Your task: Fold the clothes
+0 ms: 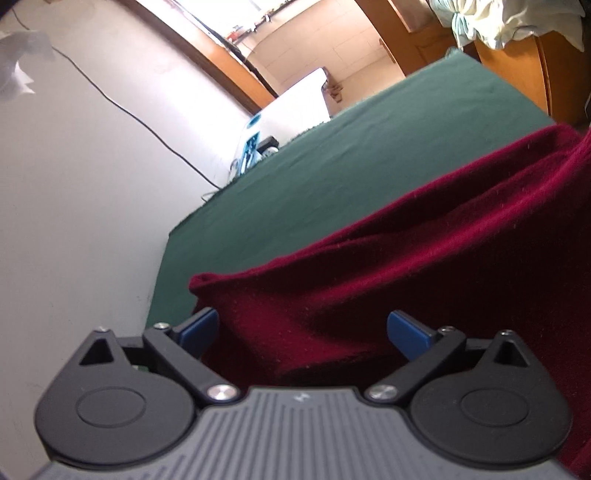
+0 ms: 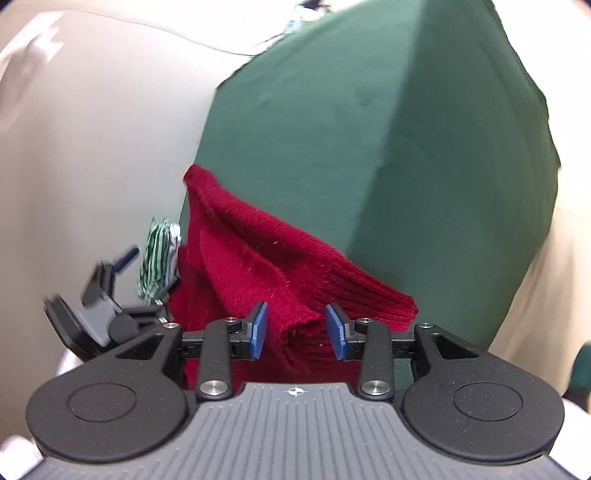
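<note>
A dark red knitted garment lies folded over itself on the green-covered table. My left gripper hovers at its near corner with the jaws wide apart; the cloth lies below and between the blue pads, which do not press it. In the right wrist view the same red garment is bunched at the edge of the green table. My right gripper stands partly open over a ridge of the cloth, with its pads clear of it. The left gripper shows blurred at the left.
A green-and-white striped cloth lies left of the red garment. The pale wall with a black cable borders the table. A white box stands past the far end, and pale clothes are piled on wooden furniture.
</note>
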{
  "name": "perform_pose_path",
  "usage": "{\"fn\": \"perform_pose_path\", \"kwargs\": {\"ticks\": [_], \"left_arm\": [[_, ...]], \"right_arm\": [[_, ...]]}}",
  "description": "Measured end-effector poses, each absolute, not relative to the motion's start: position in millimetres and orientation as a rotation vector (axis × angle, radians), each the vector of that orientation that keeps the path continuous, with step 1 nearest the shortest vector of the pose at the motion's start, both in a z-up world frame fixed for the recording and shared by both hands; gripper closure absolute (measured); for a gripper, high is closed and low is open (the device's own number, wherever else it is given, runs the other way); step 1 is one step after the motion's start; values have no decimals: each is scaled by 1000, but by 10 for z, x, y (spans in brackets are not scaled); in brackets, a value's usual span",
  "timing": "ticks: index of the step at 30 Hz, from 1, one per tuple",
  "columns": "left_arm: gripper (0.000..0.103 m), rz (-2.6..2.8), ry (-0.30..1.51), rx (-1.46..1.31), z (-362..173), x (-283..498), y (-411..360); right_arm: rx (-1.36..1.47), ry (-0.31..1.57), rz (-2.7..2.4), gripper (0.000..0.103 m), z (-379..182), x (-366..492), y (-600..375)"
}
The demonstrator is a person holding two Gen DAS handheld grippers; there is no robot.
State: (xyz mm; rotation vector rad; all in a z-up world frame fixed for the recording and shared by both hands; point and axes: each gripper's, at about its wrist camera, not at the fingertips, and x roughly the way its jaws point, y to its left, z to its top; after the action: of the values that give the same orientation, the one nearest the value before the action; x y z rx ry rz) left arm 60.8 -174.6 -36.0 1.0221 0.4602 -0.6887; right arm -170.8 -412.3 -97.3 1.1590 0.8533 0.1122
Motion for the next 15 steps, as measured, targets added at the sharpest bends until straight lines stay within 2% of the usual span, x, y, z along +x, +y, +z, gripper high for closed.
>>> {"fn": "perform_pose_path", "kwargs": {"ticks": [5,6,7,8,13,15], "left_arm": [[3,-724,460,1058,-557,574,-1880],[3,-732,462,1053,-553,575,-1890],[3,-738,463,1050,-556,586,-1917],[3,-740,463,1053,-564,600,-1942],[3,-746,462,1031,-483,675,-1975],[3,-754,473,1011,-481,685,-1997]], "right_arm": [[1253,884,145,66,-1060,-1695,-4098],[1233,889,154,71,-1025,-1692,-4089],[1213,894,163,94,-991,-1689,-4080],[1191,894,171,97,-947,-1689,-4077],[970,676,165,97,-323,-1855,-4134],[859,681,113,97,-216,-1892,-4128]]}}
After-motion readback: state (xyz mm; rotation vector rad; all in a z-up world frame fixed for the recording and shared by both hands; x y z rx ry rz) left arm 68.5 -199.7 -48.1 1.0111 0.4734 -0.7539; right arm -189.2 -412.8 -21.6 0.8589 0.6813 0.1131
